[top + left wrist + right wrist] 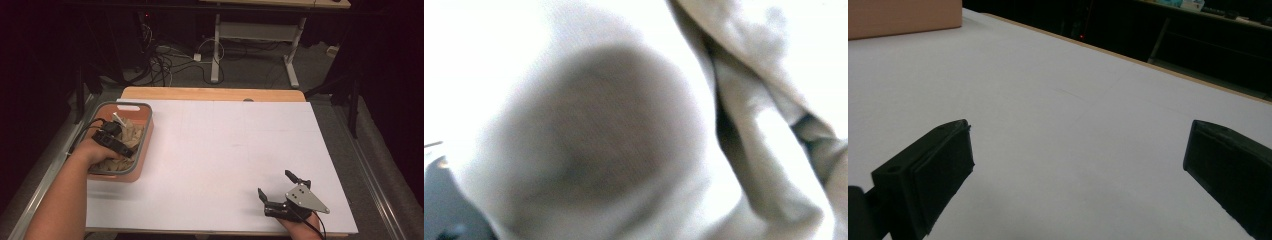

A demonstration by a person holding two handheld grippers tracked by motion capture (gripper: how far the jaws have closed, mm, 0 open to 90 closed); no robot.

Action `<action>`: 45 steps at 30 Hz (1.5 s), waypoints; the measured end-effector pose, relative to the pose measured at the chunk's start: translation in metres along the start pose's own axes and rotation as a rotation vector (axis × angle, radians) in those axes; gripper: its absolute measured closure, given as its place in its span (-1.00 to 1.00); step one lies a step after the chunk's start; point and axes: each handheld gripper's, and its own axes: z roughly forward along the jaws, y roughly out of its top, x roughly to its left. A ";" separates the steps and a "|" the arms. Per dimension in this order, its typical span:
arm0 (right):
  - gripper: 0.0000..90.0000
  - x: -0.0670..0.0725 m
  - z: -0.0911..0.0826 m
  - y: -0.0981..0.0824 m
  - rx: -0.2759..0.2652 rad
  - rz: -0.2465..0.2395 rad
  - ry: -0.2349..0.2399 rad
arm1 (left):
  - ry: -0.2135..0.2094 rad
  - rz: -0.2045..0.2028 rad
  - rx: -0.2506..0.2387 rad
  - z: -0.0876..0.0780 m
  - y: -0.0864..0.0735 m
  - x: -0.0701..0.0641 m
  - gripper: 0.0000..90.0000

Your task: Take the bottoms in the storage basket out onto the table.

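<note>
1. My right tongs point(277, 186) rested near the bench's front edge on the white sheet point(225, 150), jaws spread, nothing between them.
2. Farther off, my left tongs point(116, 131) sat down in the pink bin point(145, 145) among the beige cloths point(131, 131); I could not tell whether they pinched any.
3. Risk: a shallow bite on loose folds might slip, or snag several cloths together.
</note>
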 end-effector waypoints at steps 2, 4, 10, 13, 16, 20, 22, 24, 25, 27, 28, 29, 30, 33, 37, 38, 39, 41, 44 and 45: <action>-0.99 0.000 0.000 0.000 0.003 -0.001 0.002 | 0.002 0.016 -0.027 0.000 -0.001 -0.001 -0.48; -0.99 0.001 0.001 0.000 0.004 -0.001 0.003 | 0.004 0.021 -0.050 -0.001 -0.002 -0.002 -0.37; -0.99 0.001 0.002 0.000 0.006 0.001 0.002 | -0.001 0.039 -0.096 -0.002 -0.005 -0.003 -0.05; -0.98 0.000 0.001 0.000 0.004 0.004 -0.001 | -0.010 0.040 -0.110 -0.004 -0.006 -0.001 0.07; -0.98 -0.001 0.000 0.000 -0.002 0.006 -0.007 | -0.012 0.060 -0.108 -0.006 -0.005 -0.001 0.17; -0.98 -0.003 -0.001 0.000 -0.003 0.011 -0.008 | -0.011 0.073 -0.103 -0.008 -0.003 -0.001 0.23; -0.98 -0.003 -0.001 0.000 -0.002 0.013 -0.009 | -0.006 0.073 -0.092 -0.009 -0.002 -0.001 0.22; -0.98 -0.004 -0.001 0.000 -0.004 0.011 -0.008 | 0.004 0.069 -0.081 -0.010 0.000 -0.003 0.22; -0.98 -0.003 -0.001 0.000 -0.005 0.010 -0.006 | 0.008 0.065 -0.077 -0.010 0.001 -0.004 0.22; -0.98 -0.003 -0.001 0.000 -0.005 0.007 -0.005 | 0.013 0.056 -0.067 -0.011 0.003 -0.005 0.22; -0.98 -0.003 -0.001 0.000 -0.006 0.007 -0.004 | 0.014 0.049 -0.061 -0.012 0.004 -0.005 0.22; -0.98 -0.003 -0.001 0.000 -0.006 0.008 -0.004 | 0.015 0.038 -0.055 -0.013 0.005 -0.005 0.22; -0.98 -0.003 -0.002 0.000 -0.007 0.009 -0.003 | 0.013 0.028 -0.047 -0.014 0.006 -0.006 0.22; -0.98 -0.004 -0.002 0.000 -0.009 0.009 -0.005 | 0.021 0.030 -0.025 -0.017 0.008 -0.008 0.23; -0.98 -0.004 -0.003 0.000 -0.011 0.011 -0.006 | 0.027 0.030 0.008 -0.021 0.011 -0.010 0.24; -0.98 -0.004 -0.003 0.000 -0.011 0.010 -0.005 | 0.028 0.030 0.020 -0.022 0.012 -0.010 0.24; -0.98 -0.004 -0.003 0.001 -0.012 0.009 -0.004 | 0.030 0.034 0.026 -0.023 0.012 -0.011 0.24; -0.98 -0.004 -0.003 0.001 -0.013 0.009 -0.004 | 0.032 0.036 0.035 -0.025 0.013 -0.012 0.24; -0.98 -0.004 -0.004 0.001 -0.013 0.010 -0.005 | 0.035 0.046 0.046 -0.027 0.014 -0.013 0.24; -0.98 -0.004 -0.004 0.001 -0.013 0.010 -0.005 | 0.037 0.042 0.048 -0.027 0.015 -0.013 0.24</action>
